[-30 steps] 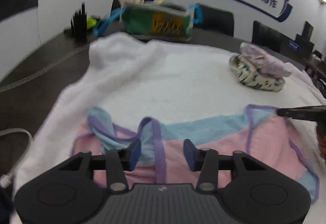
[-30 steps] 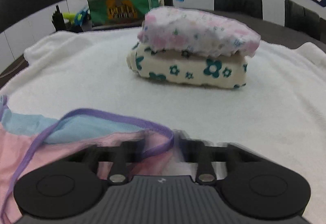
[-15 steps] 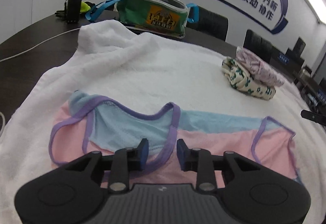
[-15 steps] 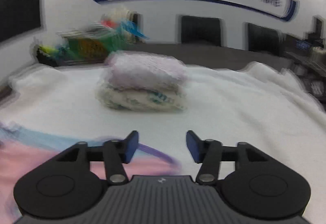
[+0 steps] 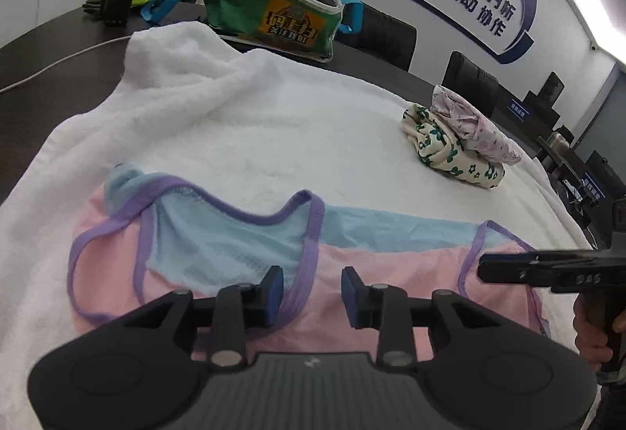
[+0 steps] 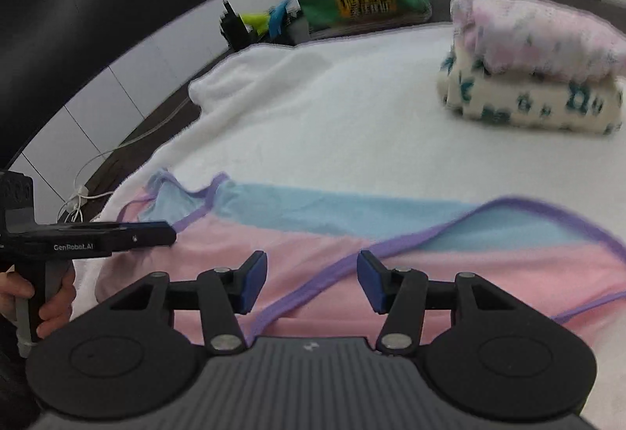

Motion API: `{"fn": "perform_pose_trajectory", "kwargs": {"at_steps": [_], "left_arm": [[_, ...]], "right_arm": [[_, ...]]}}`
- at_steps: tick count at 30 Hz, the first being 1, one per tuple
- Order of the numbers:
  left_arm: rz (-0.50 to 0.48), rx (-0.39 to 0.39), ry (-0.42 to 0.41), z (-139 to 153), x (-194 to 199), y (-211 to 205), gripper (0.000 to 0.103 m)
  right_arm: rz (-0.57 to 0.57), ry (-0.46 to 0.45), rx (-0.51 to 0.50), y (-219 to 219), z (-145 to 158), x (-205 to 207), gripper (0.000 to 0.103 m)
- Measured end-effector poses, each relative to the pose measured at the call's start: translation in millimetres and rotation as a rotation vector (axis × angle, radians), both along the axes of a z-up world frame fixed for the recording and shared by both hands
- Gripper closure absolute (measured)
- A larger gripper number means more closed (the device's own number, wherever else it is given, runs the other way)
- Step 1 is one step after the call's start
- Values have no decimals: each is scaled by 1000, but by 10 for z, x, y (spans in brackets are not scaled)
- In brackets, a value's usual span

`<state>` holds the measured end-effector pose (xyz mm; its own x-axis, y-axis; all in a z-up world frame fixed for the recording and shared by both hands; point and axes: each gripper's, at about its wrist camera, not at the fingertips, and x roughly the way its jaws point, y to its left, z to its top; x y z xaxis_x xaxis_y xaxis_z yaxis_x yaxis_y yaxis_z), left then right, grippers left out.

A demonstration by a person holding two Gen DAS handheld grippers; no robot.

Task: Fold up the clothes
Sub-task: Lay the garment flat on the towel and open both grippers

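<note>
**Both grippers free above the spread vest**

Since a second ago your right gripper point(image 6: 312, 281) has let go of the purple-bound hem it was pinching and now hangs over the cloth with its blue pads spread and nothing between them. Your left gripper point(image 5: 312, 297) has shifted too, and its pads stand apart as well, straddling a purple strap without closing on it.

You have the pink-and-blue mesh vest with purple binding point(image 5: 391, 273) lying flat on the white terry towel point(image 5: 274, 125), close under both grippers. Its long axis runs side to side across your front, from left hand to right. The straps and neckline lie toward your left gripper; one strap there is turned over, showing the blue inner side. The hem end, with a purple edge curving across the pink, lies under your right gripper.

Each end is therefore nearest its own hand, so a fold along the long axis would suit both grippers at once: left on the strap end, right on the hem end. Whether the vest is already folded once cannot be told from here.

Well beyond the vest, toward your right, a stack of two folded garments, pink print over cream with green flowers point(image 6: 536, 74), rests on the same towel.
</note>
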<state>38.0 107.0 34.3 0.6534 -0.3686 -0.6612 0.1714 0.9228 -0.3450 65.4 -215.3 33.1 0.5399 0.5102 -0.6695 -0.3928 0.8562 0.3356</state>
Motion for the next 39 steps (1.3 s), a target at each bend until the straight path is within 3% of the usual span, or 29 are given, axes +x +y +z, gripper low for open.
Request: {"fn": "perform_pose_trajectory", "kwargs": {"at_steps": [1,4,6,7,10,16,19,21,22,24,26,28,32,35,39], "left_arm": [[-12,10,-9,16,38,-30,72],[-51,37,6,8,261,-150,70],[-52,62,41,-38,405,-252,78],[-66,80,38,-51,443,-312,101],[-83,103,-10,-36,447,-425,101],[1,10,-78,141,606,-327,102],[28,77,-54,59,723,-403,97],[38,124,-39,7,747,-447,92],[31,125,-54,32,647,-427,89],[18,124,-87,93,431,-380,79],[1,87,-147,204,38,-279,57],[-57,38,-168,192,-370,-216,48],[-201,-46,-166,41,-1136,-157,48],[-262,29,-188,-133,-1519,-254,48],[-269,89,-241,-225,-1659,-331,48]], "right_arm": [[-3,17,7,5,-19,11,57],[-14,56,26,8,-68,37,58],[-17,58,11,61,-114,66,68],[-13,60,-3,104,-145,84,77],[22,-23,-78,296,-152,47,99],[-20,-148,-75,316,51,155,101],[-37,-188,-88,279,75,162,98],[-1,-209,-99,199,75,3,81],[17,-219,-104,159,75,-76,63],[53,-240,-114,78,75,-235,61],[90,-260,-125,-2,75,-393,61],[126,-281,-136,-82,74,-551,61],[198,-322,-157,-243,74,-868,61],[253,-352,-172,-364,74,-1106,57],[375,-367,-241,-416,-66,-1514,52]]}}
